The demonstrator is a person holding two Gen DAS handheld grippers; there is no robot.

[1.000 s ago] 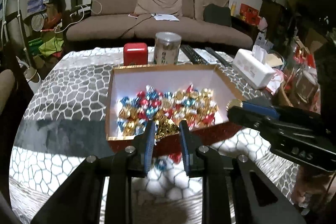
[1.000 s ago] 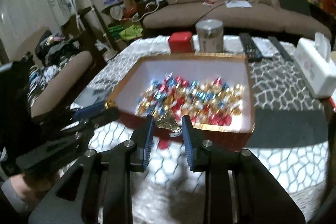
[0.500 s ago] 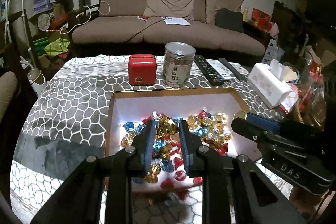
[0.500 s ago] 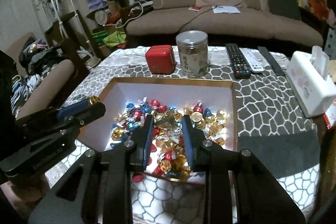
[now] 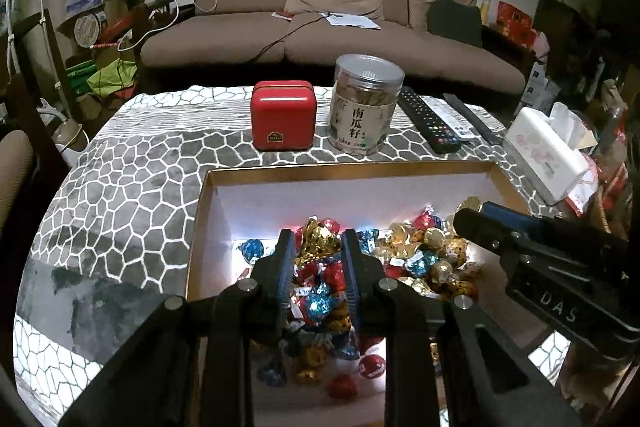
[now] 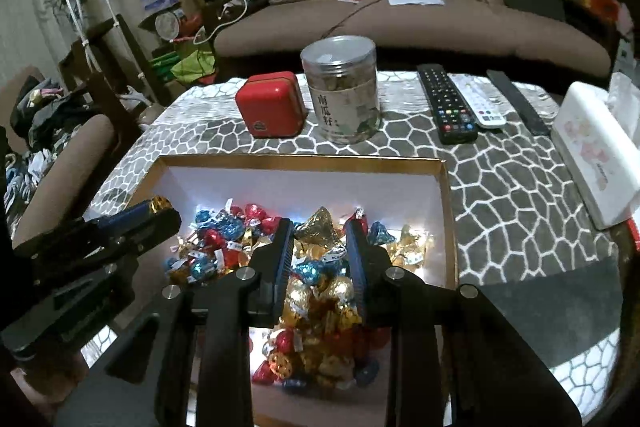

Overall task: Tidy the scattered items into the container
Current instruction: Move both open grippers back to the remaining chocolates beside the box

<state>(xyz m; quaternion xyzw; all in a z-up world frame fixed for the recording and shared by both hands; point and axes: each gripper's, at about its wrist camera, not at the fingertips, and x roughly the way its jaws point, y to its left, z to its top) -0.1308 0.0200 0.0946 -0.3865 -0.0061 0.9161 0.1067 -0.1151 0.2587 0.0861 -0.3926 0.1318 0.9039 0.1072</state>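
Note:
An open box [image 5: 202, 203] [image 6: 444, 187] with a gold rim and white inside holds a heap of foil-wrapped candies [image 5: 416, 247] [image 6: 224, 239] in red, blue and gold. My left gripper [image 5: 316, 247] is shut on a gold candy [image 5: 316, 239] and holds it over the box's heap. My right gripper [image 6: 320, 231] is shut on another gold candy [image 6: 318, 227], also over the heap. Each gripper shows at the side of the other's view, the right one in the left wrist view [image 5: 520, 239] and the left one in the right wrist view [image 6: 120, 227].
Behind the box stand a red tin [image 5: 283, 115] [image 6: 270, 111] and a clear jar of seeds [image 5: 366, 105] [image 6: 342, 89]. Remote controls [image 5: 430, 119] [image 6: 448, 103] and a white tissue box [image 5: 548, 151] [image 6: 596, 151] lie to the right. A brown sofa [image 5: 332, 27] is beyond the table.
Both grippers have moved forward from the box's near edge to above its inside, each still carrying its gold candy.

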